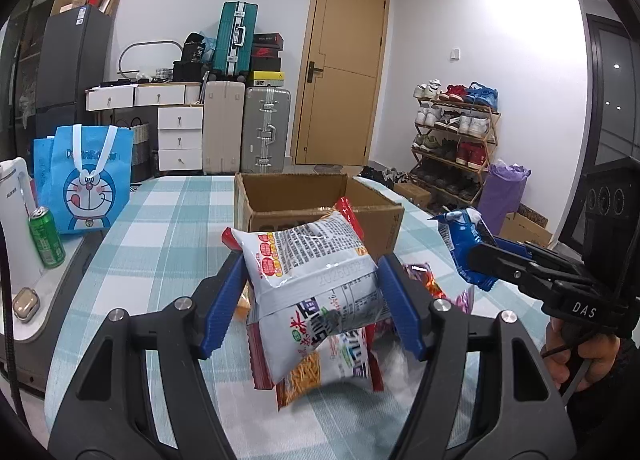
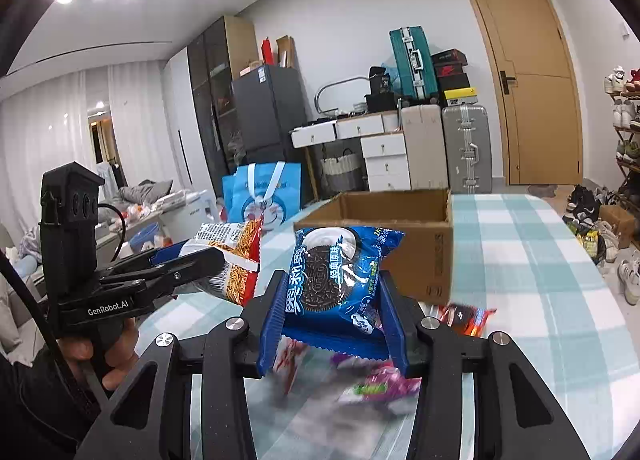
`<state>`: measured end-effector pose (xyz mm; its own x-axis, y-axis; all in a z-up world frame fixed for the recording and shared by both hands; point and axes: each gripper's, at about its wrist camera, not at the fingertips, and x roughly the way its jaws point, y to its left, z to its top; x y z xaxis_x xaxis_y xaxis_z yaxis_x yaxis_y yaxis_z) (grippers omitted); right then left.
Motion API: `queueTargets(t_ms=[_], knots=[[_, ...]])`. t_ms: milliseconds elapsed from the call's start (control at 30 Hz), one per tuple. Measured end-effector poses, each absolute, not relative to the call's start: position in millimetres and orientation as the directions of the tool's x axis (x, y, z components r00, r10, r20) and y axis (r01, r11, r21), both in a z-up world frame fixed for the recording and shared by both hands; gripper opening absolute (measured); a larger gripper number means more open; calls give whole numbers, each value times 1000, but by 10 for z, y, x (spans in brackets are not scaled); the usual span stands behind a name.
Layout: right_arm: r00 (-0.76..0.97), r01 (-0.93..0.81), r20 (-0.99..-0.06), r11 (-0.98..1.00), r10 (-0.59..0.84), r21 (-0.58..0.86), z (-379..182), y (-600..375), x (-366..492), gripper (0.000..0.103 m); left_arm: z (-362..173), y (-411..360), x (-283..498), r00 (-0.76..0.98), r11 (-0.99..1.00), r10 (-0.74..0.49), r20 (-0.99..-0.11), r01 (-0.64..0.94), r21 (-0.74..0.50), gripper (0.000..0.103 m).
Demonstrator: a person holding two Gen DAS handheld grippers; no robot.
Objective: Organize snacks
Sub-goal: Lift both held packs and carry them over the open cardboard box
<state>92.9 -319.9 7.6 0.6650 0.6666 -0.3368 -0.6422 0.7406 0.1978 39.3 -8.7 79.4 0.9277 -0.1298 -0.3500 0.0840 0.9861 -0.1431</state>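
Through the left wrist camera I am seeing my left gripper [image 1: 314, 296] clenching a white noodle-snack packet [image 1: 312, 272] between its blue jaws. The packet is hanging above the checked table [image 1: 160, 212], its long axis running away from me and upward, its red-edged top end pointing toward the open cardboard box [image 1: 320, 200] just beyond it. A second packet with orange sticks printed on it [image 1: 320, 372] is showing right under the white one; I cannot tell whether it is being held too. At the right edge my right gripper [image 1: 480, 256] is pinching a blue packet.

Through the right wrist camera I am seeing the right gripper [image 2: 332, 312] grasping the blue Oreo packet [image 2: 336, 272], jaws pressing on its two sides. The packet is standing roughly upright, long axis vertical, printed face toward me, the box [image 2: 400, 236] right behind it. Blurred loose snacks [image 2: 372, 384] are lying on the table below. At left the left gripper [image 2: 200, 264] is gripping its noodle packet [image 2: 236, 260], held off the table.
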Motion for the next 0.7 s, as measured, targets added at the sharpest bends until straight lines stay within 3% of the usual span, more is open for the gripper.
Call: queueTargets(t_ms=[367,700], knots=[[676,-618,-315,745,667,250,295,-3281,1368,44,1119,-88,868,939,988,-102,-328,58,-140,65],[683,-600,-327,757,653,260,365,-3239,1707,44,1152,-67,1378,929,991,-76,-361,31,-129,65]])
